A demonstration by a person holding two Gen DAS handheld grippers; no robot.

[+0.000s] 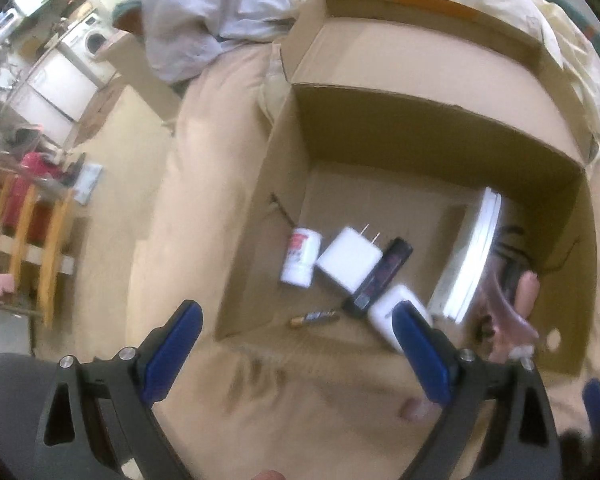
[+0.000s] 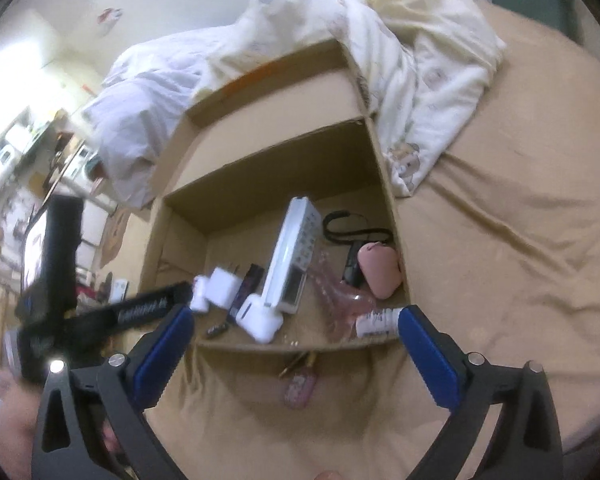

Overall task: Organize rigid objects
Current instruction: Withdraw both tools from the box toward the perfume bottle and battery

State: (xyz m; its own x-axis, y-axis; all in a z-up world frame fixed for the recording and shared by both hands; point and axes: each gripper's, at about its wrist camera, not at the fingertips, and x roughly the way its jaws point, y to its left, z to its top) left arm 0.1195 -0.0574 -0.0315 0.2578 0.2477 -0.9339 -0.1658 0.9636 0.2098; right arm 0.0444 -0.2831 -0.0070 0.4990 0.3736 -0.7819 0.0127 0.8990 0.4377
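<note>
Box: open cardboard box [image 2: 384, 168] on a tan bedsheet [image 2: 500, 240], flaps up; everything below is placed relative to it.
Inside, near wall: white earbud case [image 2: 260, 320], a small battery [image 1: 315, 316] to its left, a white tube [image 2: 376, 320] to its right.
Inside, middle: white plug adapter [image 1: 350, 260] with 2 prongs, flanked by a small white bottle [image 1: 299, 256] and a dark slim device [image 1: 380, 276].
Inside, right part: white remote [image 2: 292, 252] standing on edge, pink rounded case [image 2: 380, 272] and black looped strap [image 2: 352, 228] toward the right wall.
Outside, front: pink tagged item [image 2: 298, 388] on the sheet, just beside the near wall.
Behind the box: crumpled cream blanket [image 2: 412, 40].
Left gripper [image 1: 300, 348]: released, jaws wide, nothing between them, above the near left corner.
Right gripper [image 2: 296, 348]: released, jaws wide and empty, above the near wall.
</note>
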